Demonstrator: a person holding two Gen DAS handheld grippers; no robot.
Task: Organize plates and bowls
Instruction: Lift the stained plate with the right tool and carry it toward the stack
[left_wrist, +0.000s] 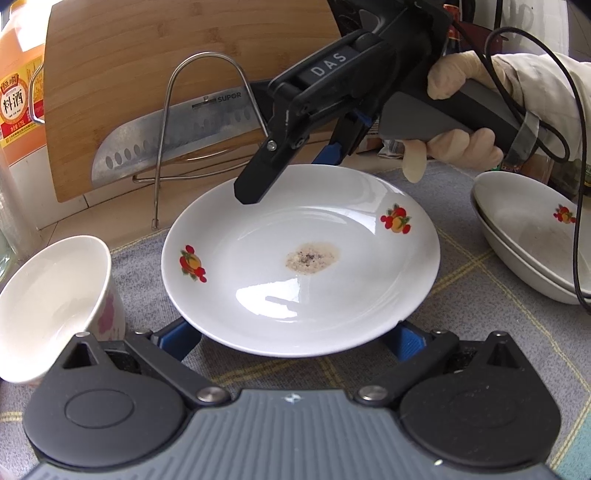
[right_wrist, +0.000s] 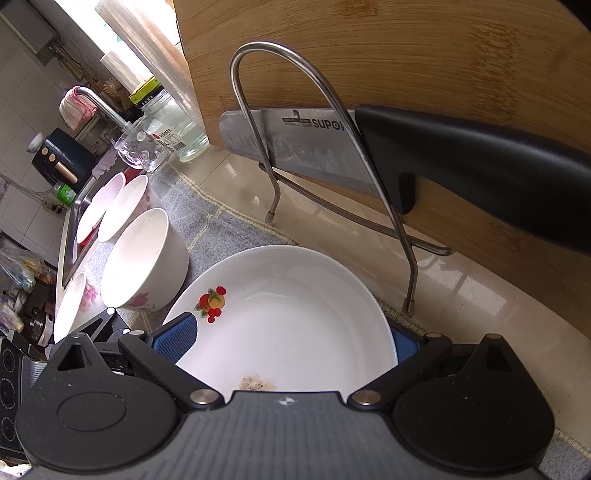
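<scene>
to the left of the left tongs (left_wrist: 295, 341) a white bowl (left_wrist: 55, 310) with a pink flower print lies tipped on the grey checked surface (left_wrist: 480, 354); the right wrist view shows more such bowls (right_wrist: 144, 258) in a row leading away toward a sink. straight ahead of the left tongs, between their spread blue pads, sits the white plate (left_wrist: 301, 258) with fruit prints and a brownish residue spot at its middle; its near rim overlaps both pads, so the left tongs look released, and whether they touch the rim i cannot tell. the right tongs (left_wrist: 291, 177) reach down over the plate's far rim, one black finger above the rim and a blue-padded one behind it; they also look released, straddling the rim without pinching. beyond them a wire rack (left_wrist: 207, 122) holds a cleaver (left_wrist: 173, 136) against a bamboo board (left_wrist: 147, 55). to the right of both tongs, two stacked plates (left_wrist: 528, 236) rest near a gloved hand (left_wrist: 461, 107). the step looks like gripping this plate to add it to that stack. to do it well, seat the rim deep between the pads before clenching, lift level so the residue stays put, clear the stack's rim, and lower it centred.
</scene>
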